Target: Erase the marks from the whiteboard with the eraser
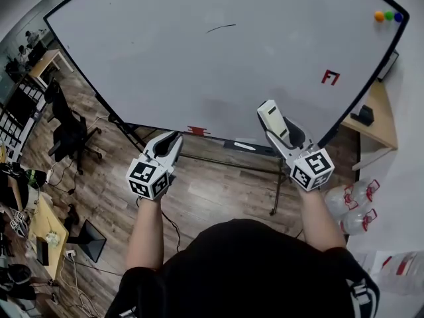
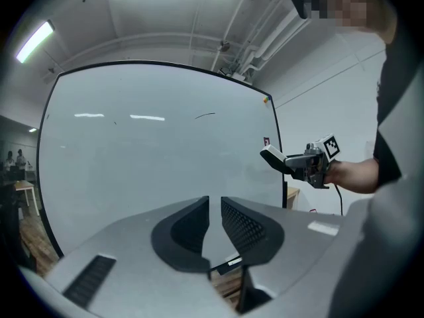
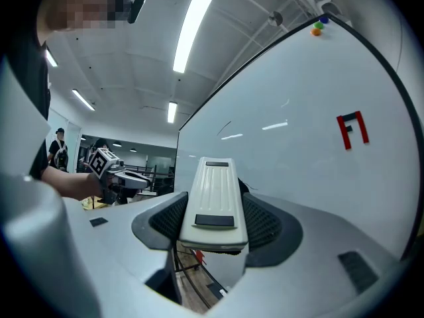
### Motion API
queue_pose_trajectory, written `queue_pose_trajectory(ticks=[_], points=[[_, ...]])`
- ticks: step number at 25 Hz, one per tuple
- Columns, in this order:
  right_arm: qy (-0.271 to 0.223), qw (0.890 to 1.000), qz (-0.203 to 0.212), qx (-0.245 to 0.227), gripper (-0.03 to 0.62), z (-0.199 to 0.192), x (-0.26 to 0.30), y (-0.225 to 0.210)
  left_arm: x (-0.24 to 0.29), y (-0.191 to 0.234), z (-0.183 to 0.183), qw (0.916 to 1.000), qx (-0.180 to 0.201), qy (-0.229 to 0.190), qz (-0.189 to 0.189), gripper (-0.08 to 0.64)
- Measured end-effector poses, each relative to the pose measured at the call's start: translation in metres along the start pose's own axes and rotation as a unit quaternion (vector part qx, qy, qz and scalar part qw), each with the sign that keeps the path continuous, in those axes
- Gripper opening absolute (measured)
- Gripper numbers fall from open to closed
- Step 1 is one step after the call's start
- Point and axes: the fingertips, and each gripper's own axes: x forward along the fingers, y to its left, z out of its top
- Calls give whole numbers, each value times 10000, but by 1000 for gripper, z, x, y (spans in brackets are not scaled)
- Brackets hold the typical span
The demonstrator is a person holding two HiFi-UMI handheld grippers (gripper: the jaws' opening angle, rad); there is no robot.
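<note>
The whiteboard (image 1: 199, 65) stands in front of me, mostly blank. A short black stroke (image 1: 220, 28) sits near its top and a red F-shaped mark (image 1: 330, 77) at its right; another small red mark (image 1: 197, 130) lies at the bottom edge. My right gripper (image 1: 278, 128) is shut on a cream eraser (image 1: 272, 116), held just off the board's lower right. In the right gripper view the eraser (image 3: 213, 191) fills the jaws, with the red mark (image 3: 351, 129) to the right. My left gripper (image 1: 172, 142) hangs below the board, jaws nearly together, with nothing between them (image 2: 214, 203).
Orange, green and blue magnets (image 1: 388, 16) cling to the board's top right corner. A marker (image 1: 245, 146) lies on the tray ledge. A wooden desk (image 1: 372, 121) and water bottles (image 1: 354, 201) stand at the right, an office chair (image 1: 69, 134) at the left.
</note>
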Motion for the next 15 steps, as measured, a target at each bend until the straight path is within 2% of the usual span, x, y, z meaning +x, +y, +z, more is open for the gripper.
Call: queue_pose_trajectory(ticks=[15], points=[[-30,9988,464,-172,253,-4,30,-23,33,3,-2,9995,-89,-65,310,49]])
